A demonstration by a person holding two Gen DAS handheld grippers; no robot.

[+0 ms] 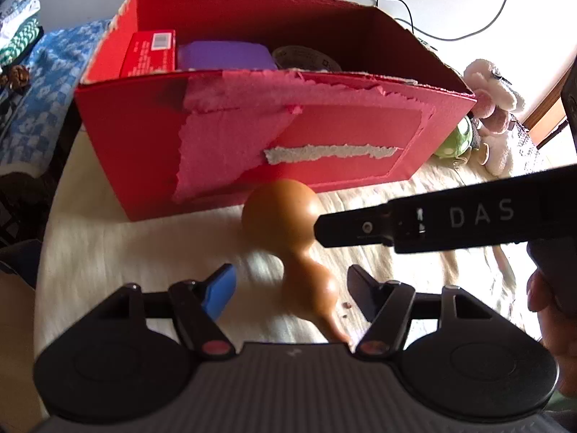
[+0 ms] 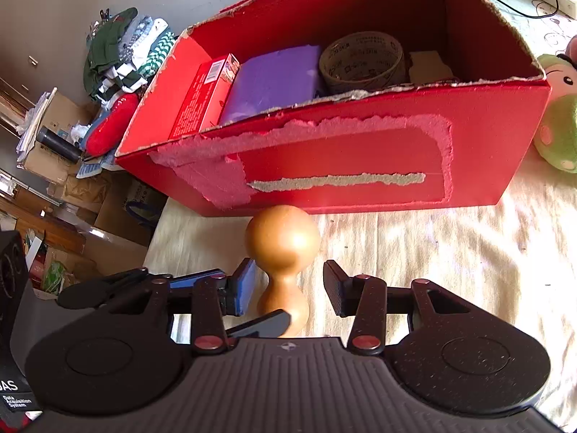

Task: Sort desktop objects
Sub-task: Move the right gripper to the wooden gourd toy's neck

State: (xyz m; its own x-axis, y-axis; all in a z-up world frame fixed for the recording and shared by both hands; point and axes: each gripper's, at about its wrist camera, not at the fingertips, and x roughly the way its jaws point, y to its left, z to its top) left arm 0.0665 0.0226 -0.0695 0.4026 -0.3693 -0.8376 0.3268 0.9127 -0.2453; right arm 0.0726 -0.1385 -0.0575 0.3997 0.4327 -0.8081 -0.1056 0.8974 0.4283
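1. Here, left gripper (image 1: pixel 288 290): jaws spread wide, nothing clamped. The brown gourd (image 1: pixel 288 238) lies on the cream cloth (image 1: pixel 126 252) between its two fingers, touching neither that I can tell; big bulb points ahead, thin stem back toward the gripper body.
2. Right gripper (image 2: pixel 288 288): also spread, jaws not closed on anything. The gourd (image 2: pixel 283 241) sits between its fingers, narrow waist level with the pads; the blue pad (image 2: pixel 245 288) is just beside it, contact unclear.
3. In the left wrist view the right gripper's black finger (image 1: pixel 360 229) reaches in from the right and overlaps the gourd's bulb.
4. Straight ahead of both grippers, just past the gourd: red cardboard box (image 2: pixel 342 166), open top, torn front face.
5. Inside the box: small red carton (image 2: pixel 207 95), purple block (image 2: pixel 274 79), tape roll (image 2: pixel 360 59).
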